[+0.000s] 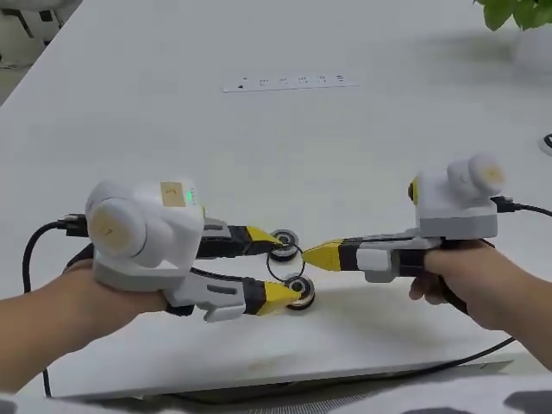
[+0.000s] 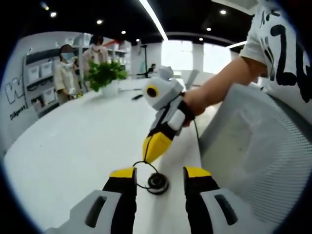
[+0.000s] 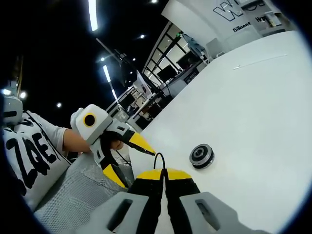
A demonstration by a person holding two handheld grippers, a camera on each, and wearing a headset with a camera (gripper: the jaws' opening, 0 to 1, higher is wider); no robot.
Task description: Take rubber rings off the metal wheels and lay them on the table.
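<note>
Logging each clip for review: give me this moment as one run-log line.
right gripper: shut on rubber ring | left gripper: open, jaw tips beside two metal wheels | wheels on table

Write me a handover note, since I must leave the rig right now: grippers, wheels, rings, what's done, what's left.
Left gripper: open, fingers spread, a wheel by each tip: far wheel and near wheel, both on the table.
Right gripper: shut on a rubber ring, a thin black loop between the two wheels.
Done: one ring gripped; whether it is fully clear of its wheel cannot be told.
Left: pull it free, lay it on the table, then check the other wheel for a ring.
</note>
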